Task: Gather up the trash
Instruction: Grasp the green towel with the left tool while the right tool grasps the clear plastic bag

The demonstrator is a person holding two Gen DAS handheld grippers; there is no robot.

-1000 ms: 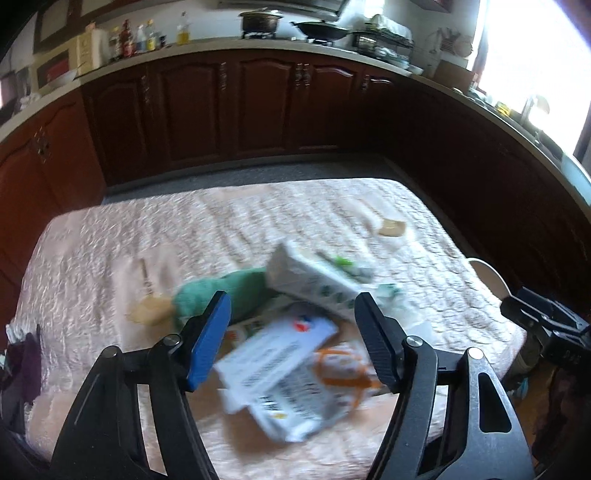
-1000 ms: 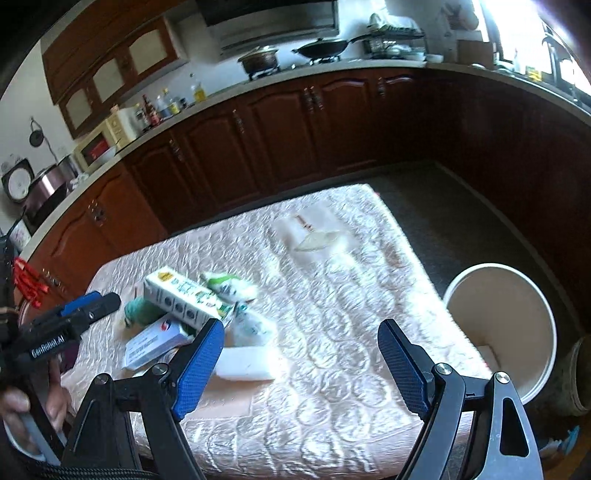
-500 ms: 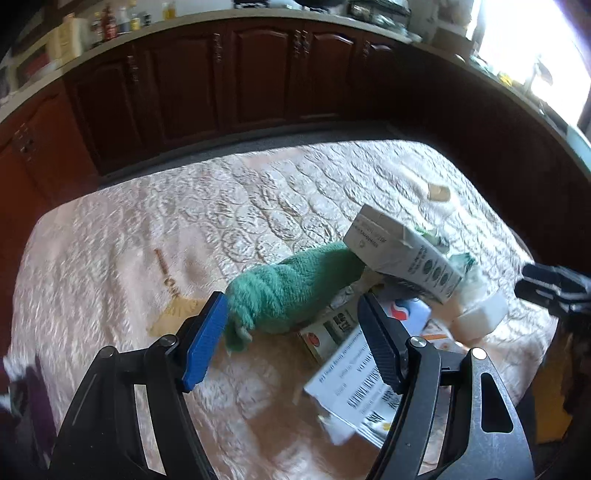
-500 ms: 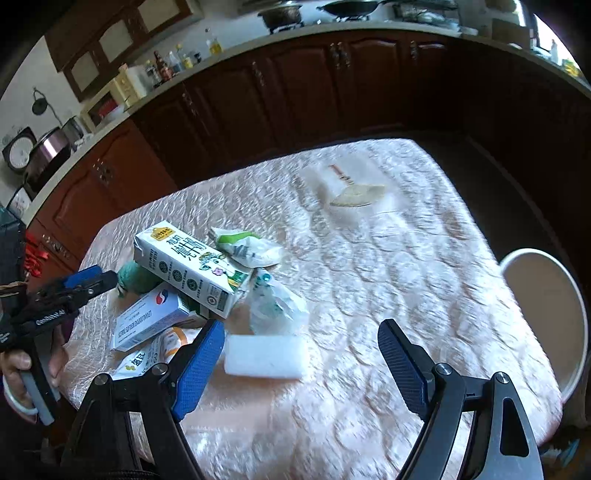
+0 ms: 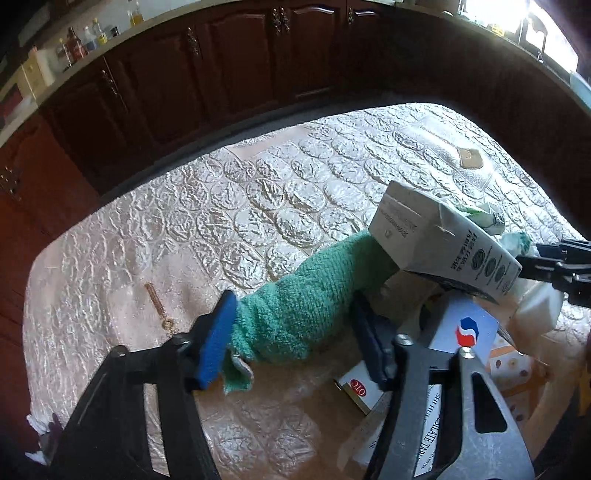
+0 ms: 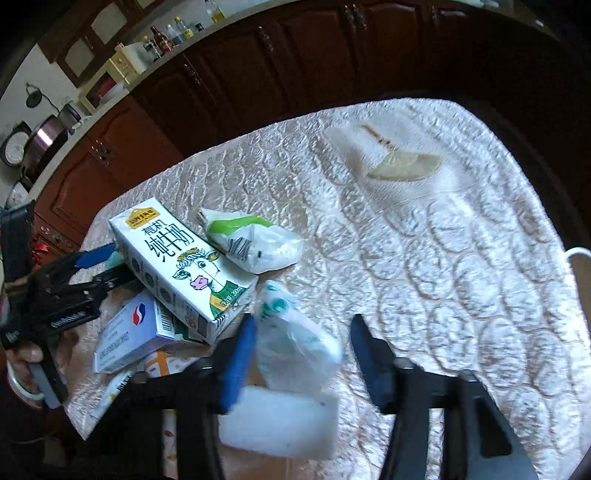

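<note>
Both claws gape: left gripper (image 5: 291, 341) astride one green cloth (image 5: 314, 295), seemingly ungripped.

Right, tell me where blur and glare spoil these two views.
Left wrist view: sharp on the green towel, window blown out top right, fisheye bending the counter. Right wrist view: motion blur smears the right gripper and crumpled plastic bag; milk carton stays readable.

Fuzzy green terry cloth (image 5: 310, 295); glossy quilted tablecloth (image 5: 221, 229).

Right claw (image 6: 301, 347) spread around crumpled plastic bag (image 6: 295, 347).
</note>
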